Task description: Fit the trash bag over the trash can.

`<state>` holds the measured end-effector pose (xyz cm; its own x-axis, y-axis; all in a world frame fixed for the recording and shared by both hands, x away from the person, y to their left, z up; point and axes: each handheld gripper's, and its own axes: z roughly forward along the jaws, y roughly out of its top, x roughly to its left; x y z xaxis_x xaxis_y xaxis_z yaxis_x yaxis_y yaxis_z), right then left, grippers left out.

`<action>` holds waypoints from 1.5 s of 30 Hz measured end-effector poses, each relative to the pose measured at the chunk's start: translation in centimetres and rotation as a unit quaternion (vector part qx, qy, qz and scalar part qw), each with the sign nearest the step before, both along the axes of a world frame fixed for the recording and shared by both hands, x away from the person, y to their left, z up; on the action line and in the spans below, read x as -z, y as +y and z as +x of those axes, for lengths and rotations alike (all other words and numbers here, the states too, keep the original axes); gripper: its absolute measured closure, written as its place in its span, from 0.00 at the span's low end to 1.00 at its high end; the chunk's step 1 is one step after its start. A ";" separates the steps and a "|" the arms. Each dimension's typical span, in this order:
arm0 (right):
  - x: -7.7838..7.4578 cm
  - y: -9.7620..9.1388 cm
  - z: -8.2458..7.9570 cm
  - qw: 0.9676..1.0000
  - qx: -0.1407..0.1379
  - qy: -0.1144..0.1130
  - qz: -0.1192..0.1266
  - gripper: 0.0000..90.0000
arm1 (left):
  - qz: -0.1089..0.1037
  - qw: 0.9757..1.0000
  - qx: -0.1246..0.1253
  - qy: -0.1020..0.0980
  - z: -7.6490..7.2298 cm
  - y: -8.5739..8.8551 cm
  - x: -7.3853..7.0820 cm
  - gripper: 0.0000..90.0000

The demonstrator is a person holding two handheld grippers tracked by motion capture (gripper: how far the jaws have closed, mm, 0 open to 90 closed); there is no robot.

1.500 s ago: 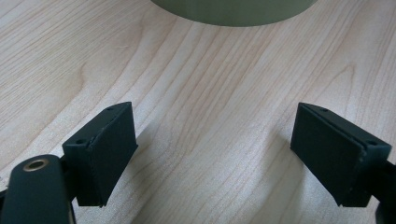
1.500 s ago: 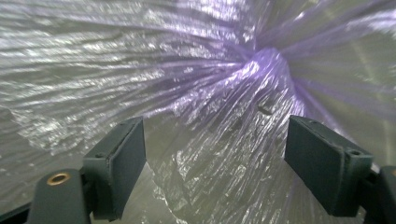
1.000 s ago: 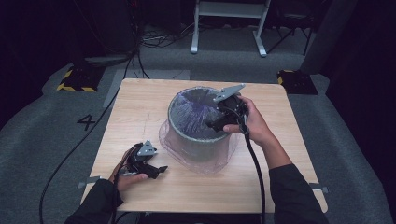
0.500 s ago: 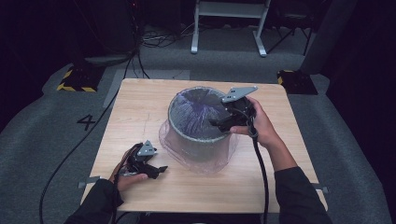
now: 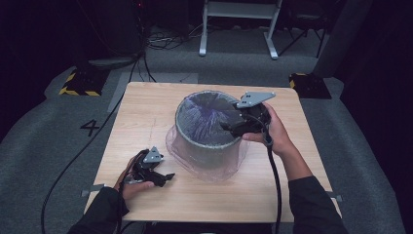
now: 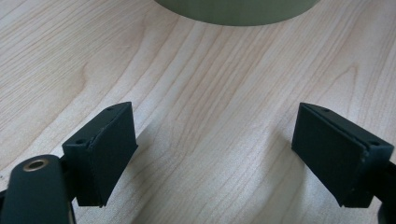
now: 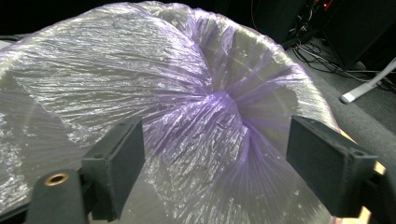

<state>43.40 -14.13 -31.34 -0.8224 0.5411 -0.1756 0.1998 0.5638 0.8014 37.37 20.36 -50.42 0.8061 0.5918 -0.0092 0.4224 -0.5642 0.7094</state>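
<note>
Seating the purple liner [image 7: 205, 121] down into the grey bin [image 5: 207, 141]

R gripper [image 7: 212, 163] hovers just inside the bin mouth w/ jaws spread wide, nothing pinched; liner's gathered centre sits straight ahead between them. Best to push that bunch down the middle, slow, so film doesn't tear. L gripper [image 6: 215, 154] rests on the table [image 6: 196, 70], jaws apart & empty, bin base just ahead.

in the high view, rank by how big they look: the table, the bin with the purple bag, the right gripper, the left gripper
1. table, by far the largest.
2. bin with its purple bag.
3. right gripper and left gripper: the right looks somewhat bigger, but it is held higher and nearer the camera, so I would not rank them.
</note>
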 end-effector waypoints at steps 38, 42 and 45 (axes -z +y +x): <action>-0.9 -4.5 -2.1 0.998 0.051 -0.039 0.021 0.21 | 0.000 1.000 0.000 0.000 0.0 0.0 0.0 0.15; -0.9 -4.9 -2.4 0.997 0.058 -0.046 0.009 0.21 | 0.000 1.000 0.000 0.000 0.0 0.0 0.0 0.15; -0.7 -5.2 -2.5 0.997 0.060 -0.042 0.010 0.21 | 0.000 1.000 0.000 0.000 0.0 0.0 0.0 0.15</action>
<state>40.91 -19.34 -30.63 -0.7352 0.6382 -0.2284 0.1968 0.5234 0.8290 37.37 20.36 -50.42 0.8060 0.5919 -0.0091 0.4225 -0.5644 0.7092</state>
